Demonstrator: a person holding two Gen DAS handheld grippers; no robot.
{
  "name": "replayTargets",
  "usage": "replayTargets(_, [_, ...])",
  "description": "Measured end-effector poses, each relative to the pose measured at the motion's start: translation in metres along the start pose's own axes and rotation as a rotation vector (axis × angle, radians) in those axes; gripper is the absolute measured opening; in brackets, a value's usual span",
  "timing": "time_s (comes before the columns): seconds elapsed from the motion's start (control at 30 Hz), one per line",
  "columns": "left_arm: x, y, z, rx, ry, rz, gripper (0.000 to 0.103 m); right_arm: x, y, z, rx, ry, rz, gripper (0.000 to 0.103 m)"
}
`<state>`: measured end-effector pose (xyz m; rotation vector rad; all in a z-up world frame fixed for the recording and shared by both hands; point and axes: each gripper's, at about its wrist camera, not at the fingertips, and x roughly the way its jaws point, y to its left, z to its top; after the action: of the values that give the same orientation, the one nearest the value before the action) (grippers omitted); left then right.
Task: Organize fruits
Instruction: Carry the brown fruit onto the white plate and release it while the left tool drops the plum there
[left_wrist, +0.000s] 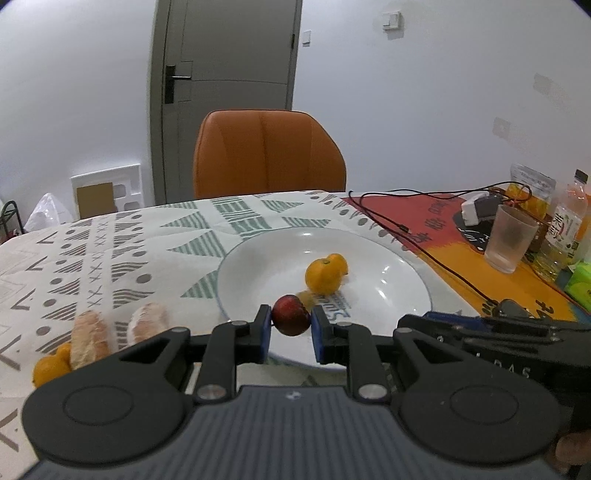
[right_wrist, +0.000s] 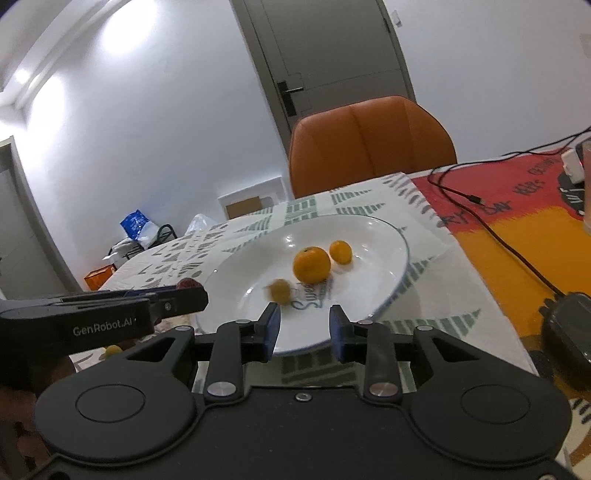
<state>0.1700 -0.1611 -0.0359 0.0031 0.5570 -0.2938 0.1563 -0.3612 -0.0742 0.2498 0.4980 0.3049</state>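
Left wrist view shows my left gripper (left_wrist: 291, 325) pinching a small dark red fruit (left_wrist: 291, 319) between its blue pads (left_wrist: 264, 334). I hold it just over the near rim of the white plate (left_wrist: 399, 291). On the plate sit a big orange (left_wrist: 322, 277) and a small orange (left_wrist: 339, 261) right behind it, touching or nearly so. A blurry yellow-brown fruit (right_wrist: 279, 291) is on the plate too, near the front; I cannot tell what kind it is. On the cloth (left_wrist: 110, 251) to the left lie two bread rolls (left_wrist: 90, 338) with another orange (left_wrist: 50, 369) beside them.

From the right wrist view, my right gripper (right_wrist: 304, 332) is empty. Its fingers are wide apart and hang over the near edge of the plate. My left gripper pokes in from the left side there, with the red fruit at its tip. A cup (left_wrist: 511, 240) and a black cable (left_wrist: 424, 251) are off to the right.
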Motion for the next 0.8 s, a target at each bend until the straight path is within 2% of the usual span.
replayTargets(0.27, [0.005, -0.013, 0.007, 0.023, -0.006, -0.009, 0.021, -0.007, -0.006, -0.003, 0.004, 0.003, -0.010, 0.032])
replayTargets(0.4, [0.003, -0.016, 0.006, 0.044, -0.005, 0.012, 0.026, -0.010, -0.007, -0.003, -0.005, -0.005, -0.022, 0.042])
replayTargets(0.53, [-0.002, -0.011, 0.004, 0.030, 0.008, 0.033, 0.047, -0.008, -0.005, -0.004, -0.008, 0.004, -0.024, 0.047])
replayTargets(0.67, [-0.012, 0.000, 0.001, 0.014, -0.008, 0.048, 0.065, -0.007, 0.002, -0.005, -0.024, -0.015, -0.034, 0.072])
replayTargets(0.8, [-0.026, 0.009, -0.002, 0.000, -0.040, 0.103, 0.079, -0.007, 0.010, -0.005, -0.047, -0.031, -0.042, 0.085])
